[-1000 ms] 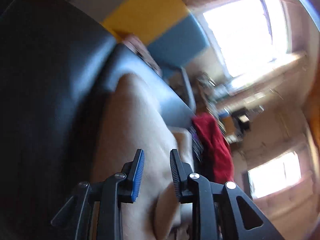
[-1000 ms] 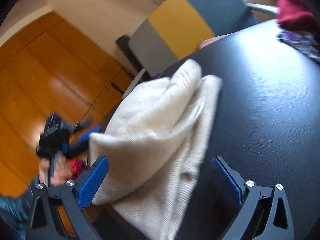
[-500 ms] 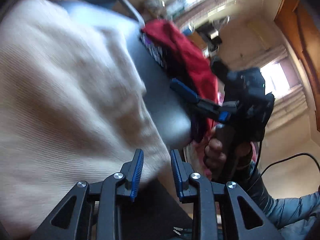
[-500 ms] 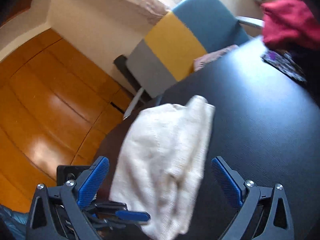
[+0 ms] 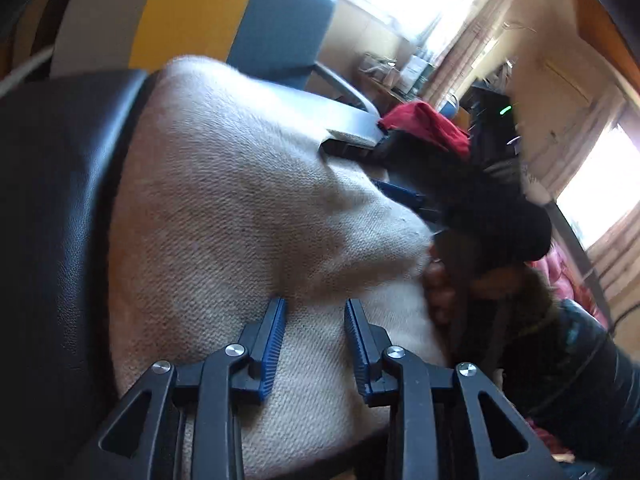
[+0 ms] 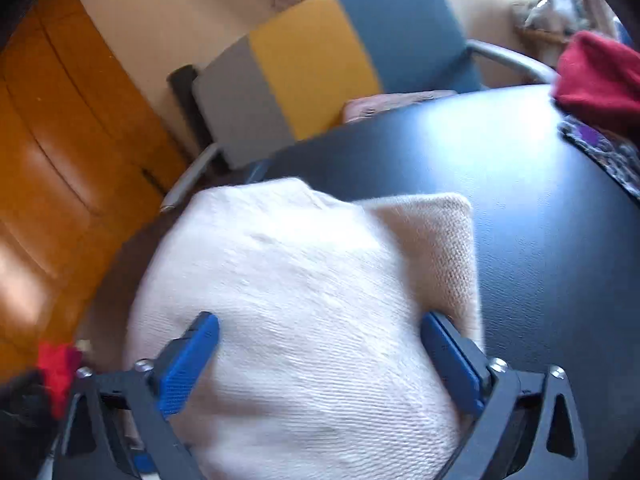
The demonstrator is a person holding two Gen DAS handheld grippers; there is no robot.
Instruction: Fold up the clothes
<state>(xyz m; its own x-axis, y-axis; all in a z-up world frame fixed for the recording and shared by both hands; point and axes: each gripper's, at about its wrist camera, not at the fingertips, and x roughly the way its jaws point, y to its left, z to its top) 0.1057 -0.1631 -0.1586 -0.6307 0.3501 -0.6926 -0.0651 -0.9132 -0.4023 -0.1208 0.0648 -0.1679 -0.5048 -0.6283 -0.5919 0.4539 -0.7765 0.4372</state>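
Black tabletop (image 5: 48, 208) under cream knit garment (image 5: 224, 208) in left wrist view; garment just ahead of and beneath left tool (image 5: 316, 312), jaws narrow, opening, fabric below gap, no grip visible. Beyond: right tool (image 5: 404, 196) at garment's far edge, hand (image 5: 440, 288) on handle, red cloth (image 5: 424, 128), striped chair (image 5: 224, 20).

Right wrist view: tabletop (image 6: 540, 208) dark; garment (image 6: 304, 300) bunched between wide jaws of right tool (image 6: 320, 344), closing, pads not pressing. Red cloth (image 6: 596, 76) far right, chair (image 6: 328, 60) behind.

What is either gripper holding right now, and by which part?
Nothing is firmly held. The right gripper straddles the near bulk of the cream sweater, closing without pressing. The left gripper is opening over it.
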